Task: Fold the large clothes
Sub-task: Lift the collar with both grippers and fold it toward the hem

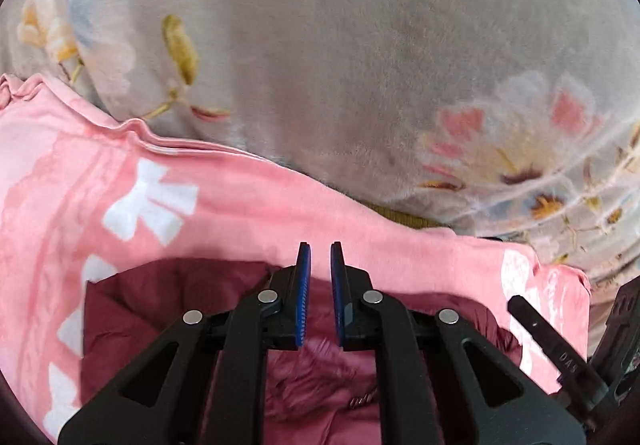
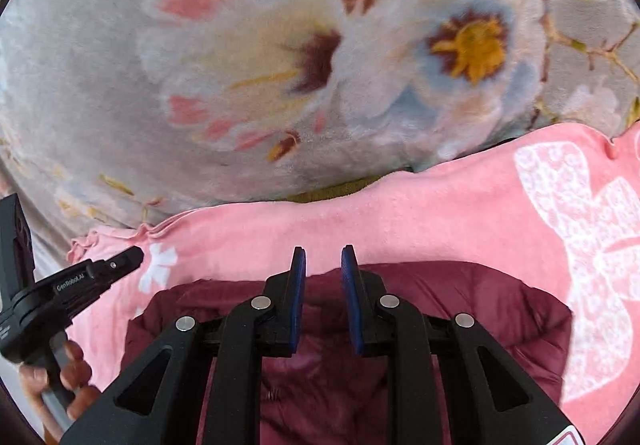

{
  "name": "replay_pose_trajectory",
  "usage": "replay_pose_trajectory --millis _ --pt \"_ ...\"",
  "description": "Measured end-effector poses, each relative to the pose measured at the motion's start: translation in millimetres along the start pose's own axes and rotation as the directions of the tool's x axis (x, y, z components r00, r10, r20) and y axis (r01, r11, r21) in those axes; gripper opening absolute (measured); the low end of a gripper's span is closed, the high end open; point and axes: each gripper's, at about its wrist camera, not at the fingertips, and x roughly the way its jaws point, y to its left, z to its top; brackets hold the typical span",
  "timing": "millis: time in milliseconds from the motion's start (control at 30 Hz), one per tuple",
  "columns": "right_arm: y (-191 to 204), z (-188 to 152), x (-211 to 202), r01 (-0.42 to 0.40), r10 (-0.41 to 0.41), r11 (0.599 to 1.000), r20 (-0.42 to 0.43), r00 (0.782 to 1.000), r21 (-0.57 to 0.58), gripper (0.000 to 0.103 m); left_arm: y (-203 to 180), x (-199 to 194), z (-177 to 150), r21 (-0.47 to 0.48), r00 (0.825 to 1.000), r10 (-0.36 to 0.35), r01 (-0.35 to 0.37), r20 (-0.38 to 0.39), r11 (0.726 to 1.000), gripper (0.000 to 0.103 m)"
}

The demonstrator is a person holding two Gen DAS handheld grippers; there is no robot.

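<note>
A dark maroon padded garment [image 1: 132, 309] lies folded on a pink blanket with white bows [image 1: 224, 205]. It also shows in the right wrist view [image 2: 480, 309], on the same pink blanket [image 2: 400, 221]. My left gripper [image 1: 320, 251] hovers over the garment's far edge, jaws a small gap apart, holding nothing. My right gripper [image 2: 323, 253] hovers over the same edge, jaws a little wider apart, empty. Each gripper shows at the edge of the other's view: the right gripper [image 1: 552, 341] and the left gripper [image 2: 80, 281].
A grey plush blanket with large flower prints [image 1: 360, 45] covers the surface beyond the pink one, and fills the upper right wrist view [image 2: 280, 65]. A strip of olive cloth [image 2: 332, 189] shows between the two blankets. The person's hand [image 2: 60, 385] holds the left gripper's handle.
</note>
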Motion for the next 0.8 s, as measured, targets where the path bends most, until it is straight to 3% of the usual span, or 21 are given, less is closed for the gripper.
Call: replay_pose_trajectory --millis 267,567,800 --pt "-3 -27 37 0.034 -0.036 0.999 -0.072 0.997 -0.036 0.020 -6 56 -33 0.034 0.993 0.056 -0.052 -0.106 0.998 0.010" --pt "-6 -55 50 0.051 -0.063 0.995 -0.131 0.989 -0.087 0.019 12 70 -60 0.042 0.987 0.081 -0.075 -0.142 0.996 0.010" --pt "-15 -69 64 0.079 -0.094 0.991 -0.150 0.984 -0.107 0.010 24 83 -77 0.050 0.981 0.097 -0.090 -0.167 0.995 0.009"
